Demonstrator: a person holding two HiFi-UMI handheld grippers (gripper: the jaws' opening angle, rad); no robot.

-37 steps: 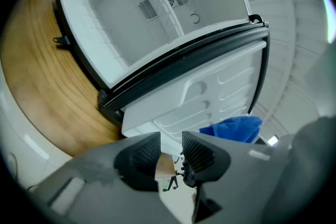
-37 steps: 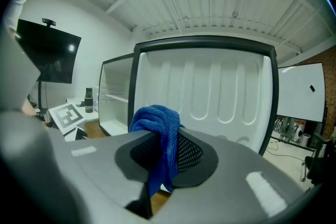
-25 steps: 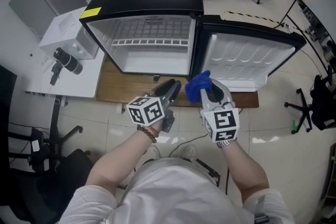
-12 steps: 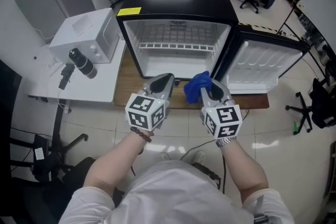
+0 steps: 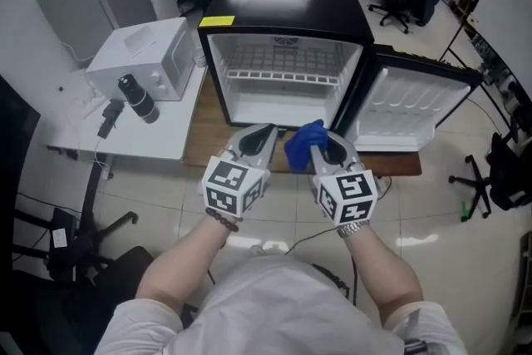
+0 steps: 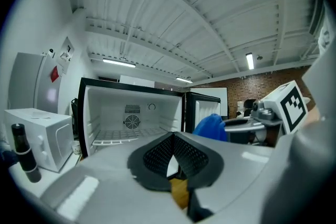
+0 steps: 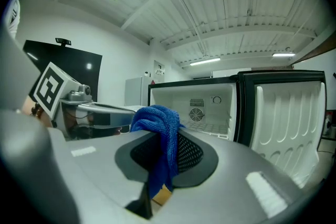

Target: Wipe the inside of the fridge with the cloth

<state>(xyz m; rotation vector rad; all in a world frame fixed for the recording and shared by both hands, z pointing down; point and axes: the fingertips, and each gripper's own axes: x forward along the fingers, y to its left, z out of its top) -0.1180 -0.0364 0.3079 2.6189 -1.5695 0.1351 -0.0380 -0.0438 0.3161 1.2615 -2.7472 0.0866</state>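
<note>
Your right gripper (image 5: 326, 152) has its jaws clamped on the blue cloth (image 5: 301, 142), which bunches up above the pads, just in front of the open fridge (image 5: 283, 8). Your left gripper (image 5: 256, 137) sits beside it with its jaws pressed together on nothing, and both point into the white interior

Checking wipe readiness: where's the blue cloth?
Head view, centre: the blue cloth is clamped in the right claw, just in front of the open fridge.
</note>
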